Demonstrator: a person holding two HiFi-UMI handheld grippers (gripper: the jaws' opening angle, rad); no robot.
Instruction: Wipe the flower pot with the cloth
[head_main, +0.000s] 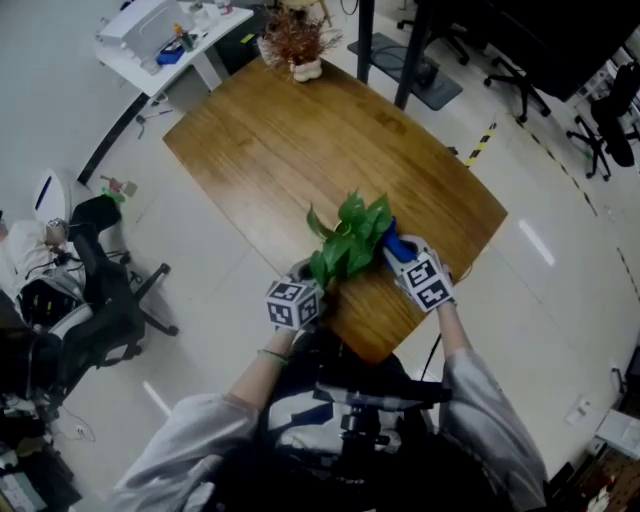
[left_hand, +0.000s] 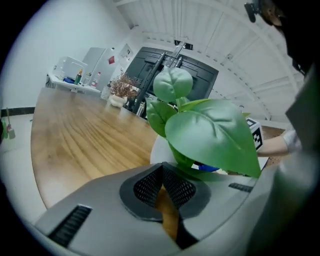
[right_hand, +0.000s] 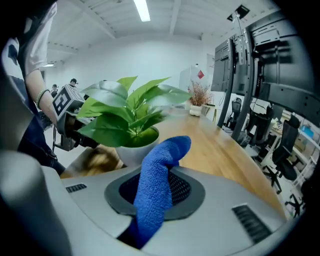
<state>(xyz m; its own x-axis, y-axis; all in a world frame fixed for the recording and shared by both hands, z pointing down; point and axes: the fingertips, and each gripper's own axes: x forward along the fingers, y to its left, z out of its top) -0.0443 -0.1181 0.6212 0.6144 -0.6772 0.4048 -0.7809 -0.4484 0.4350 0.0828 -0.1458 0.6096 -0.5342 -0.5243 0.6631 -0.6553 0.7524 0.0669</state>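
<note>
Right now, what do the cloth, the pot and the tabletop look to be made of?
Cloth: blue fabric, probably microfibre or a fine knit; matte, with a tight looped texture.
Pot: white and smooth with no visible texture; ceramic or plastic, can't tell which.
Tabletop: wood or wood-look laminate; long grain lines, satin sheen.

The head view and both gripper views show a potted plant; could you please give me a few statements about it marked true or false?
1. The right tongs grip a blue cloth. True.
2. The pot is black. False: it is white.
3. The pot stands at the far end of the table. False: it stands by the near edge, between the two tongs.
4. A dried plant stands at the table's far end. True.
5. The left tongs hold the cloth. False: they are shut on nothing.
</note>
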